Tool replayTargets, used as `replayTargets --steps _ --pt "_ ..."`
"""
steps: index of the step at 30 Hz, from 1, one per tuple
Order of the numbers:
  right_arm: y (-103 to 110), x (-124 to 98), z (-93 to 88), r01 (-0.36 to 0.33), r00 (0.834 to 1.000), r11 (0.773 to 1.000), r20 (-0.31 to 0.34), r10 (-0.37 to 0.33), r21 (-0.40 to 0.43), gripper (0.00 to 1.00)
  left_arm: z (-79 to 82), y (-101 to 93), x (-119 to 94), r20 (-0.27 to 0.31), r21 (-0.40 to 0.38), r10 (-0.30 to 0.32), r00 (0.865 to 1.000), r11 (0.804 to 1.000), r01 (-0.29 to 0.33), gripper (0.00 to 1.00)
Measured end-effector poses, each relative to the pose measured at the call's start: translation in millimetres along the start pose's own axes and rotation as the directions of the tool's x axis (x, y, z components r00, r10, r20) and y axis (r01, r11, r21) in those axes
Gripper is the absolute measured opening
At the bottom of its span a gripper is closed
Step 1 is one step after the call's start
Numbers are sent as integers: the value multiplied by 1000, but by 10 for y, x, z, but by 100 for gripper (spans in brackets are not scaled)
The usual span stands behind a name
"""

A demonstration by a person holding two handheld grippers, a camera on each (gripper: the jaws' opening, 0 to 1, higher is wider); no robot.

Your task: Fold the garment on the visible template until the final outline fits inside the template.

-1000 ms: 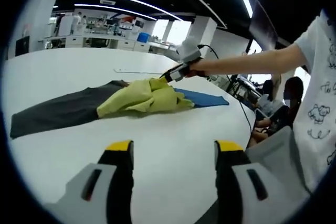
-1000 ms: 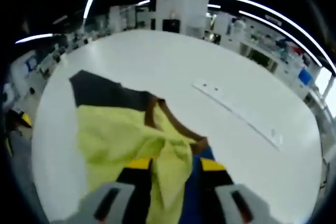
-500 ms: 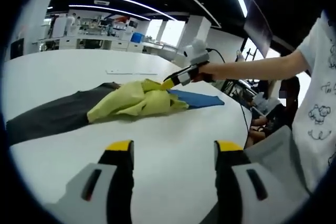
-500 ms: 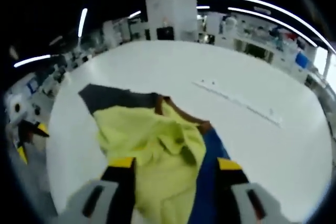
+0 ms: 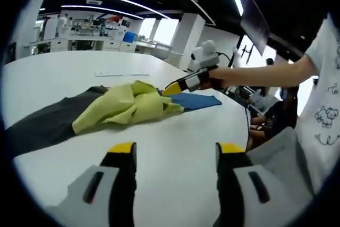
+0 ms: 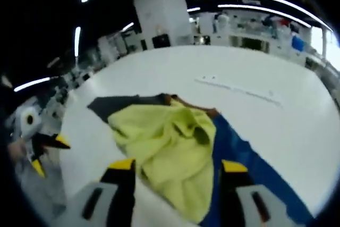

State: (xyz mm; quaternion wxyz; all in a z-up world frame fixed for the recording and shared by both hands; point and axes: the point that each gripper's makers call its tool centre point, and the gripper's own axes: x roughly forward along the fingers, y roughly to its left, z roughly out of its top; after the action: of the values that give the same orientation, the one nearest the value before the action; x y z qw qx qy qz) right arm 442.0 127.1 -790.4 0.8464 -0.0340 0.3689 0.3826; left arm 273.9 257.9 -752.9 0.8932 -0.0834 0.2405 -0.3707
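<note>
1. Yellow-green cloth, the garment (image 5: 127, 107), lies crumpled in a heap on the white table (image 5: 175, 147). It rests across a dark grey mat (image 5: 45, 123) on one side and a blue template (image 5: 194, 100) on the other.
2. In the left gripper view, the left gripper (image 5: 172, 155) hangs over bare table with its two yellow-tipped jaws spread wide and nothing between them. The garment sits well ahead of those jaws, apart from them.
3. In the same view the right gripper (image 5: 172, 89) reaches in from the right, held by a person's hand (image 5: 218, 76). Its yellow tips are at the garment's far edge, over the blue template. Whether they touch the cloth cannot be told from here.
4. In the right gripper view, the right gripper (image 6: 178, 166) has its jaws parted wide. The garment (image 6: 170, 147) lies just ahead of and between them, its near edge running down into the gap, but no fold is pinched.
5. The blue template (image 6: 255, 168) runs out from under the garment beside the right-hand jaw, and the dark grey mat (image 6: 119, 104) shows beyond the heap.
6. At the left edge of that view, the left gripper's yellow tips (image 6: 50, 152) appear, well apart from the cloth.
7. A thin white strip (image 6: 239, 87) lies on the table beyond the garment.
</note>
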Motion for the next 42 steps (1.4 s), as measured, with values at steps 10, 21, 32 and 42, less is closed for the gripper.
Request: replayTargets --steps 10,21,32,42 --pt "-97 -95 -115 4 1000 997 22 -6 82 57 63 -56 346 -50 74 -8 999 997 12 56" --pt "-10 -156 -209 -12 999 987 51 4 162 46 196 174 798 -34 32 96 995 995 -95 46" --pt "81 -124 -250 -59 997 976 68 46 211 22 61 267 1262 -107 186 183 977 969 -162 35" --pt "143 -66 -233 -91 994 970 79 74 226 14 60 344 1494 -121 140 208 971 972 -191 23"
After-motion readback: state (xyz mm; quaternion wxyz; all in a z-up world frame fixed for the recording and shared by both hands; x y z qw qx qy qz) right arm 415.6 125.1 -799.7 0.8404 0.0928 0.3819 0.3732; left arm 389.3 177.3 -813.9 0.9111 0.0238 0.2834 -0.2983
